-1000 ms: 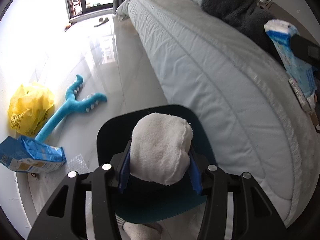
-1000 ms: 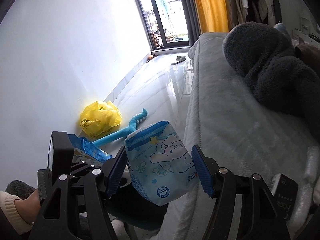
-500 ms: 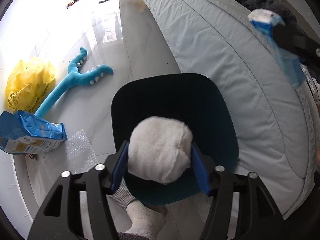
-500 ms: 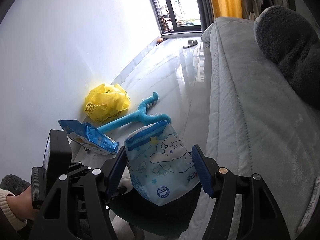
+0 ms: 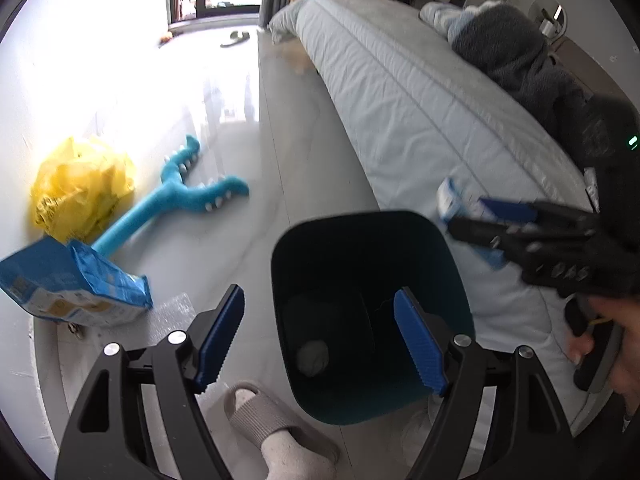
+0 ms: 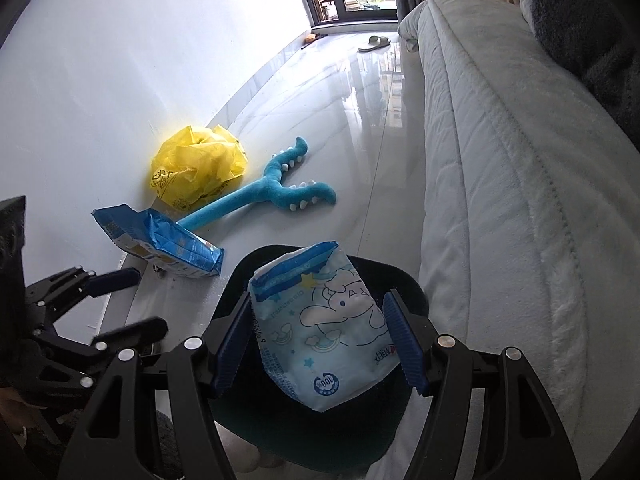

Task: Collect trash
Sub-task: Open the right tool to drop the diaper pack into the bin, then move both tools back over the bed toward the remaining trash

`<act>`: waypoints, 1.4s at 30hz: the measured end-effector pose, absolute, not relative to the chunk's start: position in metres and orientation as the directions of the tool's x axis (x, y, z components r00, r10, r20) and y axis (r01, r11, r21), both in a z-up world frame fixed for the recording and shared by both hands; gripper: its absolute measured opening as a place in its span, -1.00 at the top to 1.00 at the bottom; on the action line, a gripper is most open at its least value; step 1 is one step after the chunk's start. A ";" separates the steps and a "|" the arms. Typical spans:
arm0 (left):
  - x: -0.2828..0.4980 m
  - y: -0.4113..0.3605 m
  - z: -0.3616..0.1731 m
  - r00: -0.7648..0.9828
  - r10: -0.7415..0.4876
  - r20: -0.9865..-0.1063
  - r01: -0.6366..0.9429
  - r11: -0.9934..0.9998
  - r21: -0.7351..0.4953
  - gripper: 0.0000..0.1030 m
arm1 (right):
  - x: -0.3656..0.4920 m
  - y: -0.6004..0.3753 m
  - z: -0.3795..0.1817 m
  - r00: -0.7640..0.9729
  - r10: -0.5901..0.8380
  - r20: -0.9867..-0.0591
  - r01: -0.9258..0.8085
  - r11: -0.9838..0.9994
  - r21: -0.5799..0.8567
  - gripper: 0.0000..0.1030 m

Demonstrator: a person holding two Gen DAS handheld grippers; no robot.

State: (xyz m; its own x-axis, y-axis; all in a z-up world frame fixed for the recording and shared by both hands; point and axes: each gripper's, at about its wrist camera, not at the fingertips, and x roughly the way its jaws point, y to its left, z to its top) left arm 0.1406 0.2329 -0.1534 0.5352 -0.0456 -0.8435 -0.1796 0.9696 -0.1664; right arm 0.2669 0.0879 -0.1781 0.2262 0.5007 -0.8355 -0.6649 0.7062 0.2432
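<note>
Right tongs (image 6: 318, 344) clamp a pale-blue wipes pack (image 6: 326, 328) printed with a cartoon and stars, held above the dark bin (image 5: 372, 280) beside the bed (image 5: 420, 112); left tongs (image 5: 320, 340) gape wide, holding nothing, over a white wad (image 5: 313, 357) lying on the bin's bottom.

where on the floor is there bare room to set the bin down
Bare glossy floor runs between the blue plush toy and the grey quilted bed. The wall side is crowded: yellow plastic bag, blue snack packet.
</note>
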 end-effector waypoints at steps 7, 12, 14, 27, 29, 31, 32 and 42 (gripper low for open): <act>0.136 0.235 -0.114 0.640 0.002 -0.768 -0.184 0.971 -0.151 -0.54 | 0.257 0.104 -0.200 0.183 0.466 -0.865 -0.681 0.695 0.231 -0.30; 0.134 0.233 -0.094 0.691 -0.004 -0.723 -0.163 0.973 -0.161 -0.54 | 0.253 0.109 -0.222 0.165 0.403 -0.900 -0.684 0.705 0.190 -0.30; 0.133 0.234 -0.087 0.708 -0.012 -0.706 -0.155 0.973 -0.172 -0.54 | 0.253 0.110 -0.225 0.164 0.388 -0.907 -0.685 0.707 0.178 -0.30; 0.124 0.234 -0.047 0.807 0.014 -0.591 -0.139 0.976 -0.167 -0.79 | 0.239 0.109 -0.209 0.171 0.397 -0.901 -0.717 0.678 0.162 -0.66; 0.123 0.232 -0.041 0.816 0.020 -0.578 -0.138 0.977 -0.161 -0.81 | 0.238 0.106 -0.200 0.188 0.418 -0.889 -0.716 0.677 0.167 -0.68; 0.123 0.228 -0.037 0.824 0.036 -0.566 -0.144 0.979 -0.147 -0.81 | 0.236 0.102 -0.189 0.213 0.429 -0.878 -0.727 0.670 0.150 -0.70; 0.123 0.226 -0.035 0.829 0.045 -0.558 -0.146 0.980 -0.137 -0.81 | 0.235 0.100 -0.183 0.234 0.429 -0.872 -0.736 0.665 0.129 -0.70; 0.130 0.190 -0.019 0.851 0.016 -0.525 -0.099 0.986 -0.131 -0.81 | 0.227 0.054 -0.119 0.382 0.510 -0.771 -0.761 0.646 0.050 -0.74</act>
State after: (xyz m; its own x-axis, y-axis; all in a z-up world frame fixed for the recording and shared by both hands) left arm 0.1303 0.1904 -0.0191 0.8512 0.0157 -0.5247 -0.0992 0.9864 -0.1313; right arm 0.2274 0.0538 -0.1193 0.3819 0.5099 -0.7708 -0.7614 0.6464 0.0503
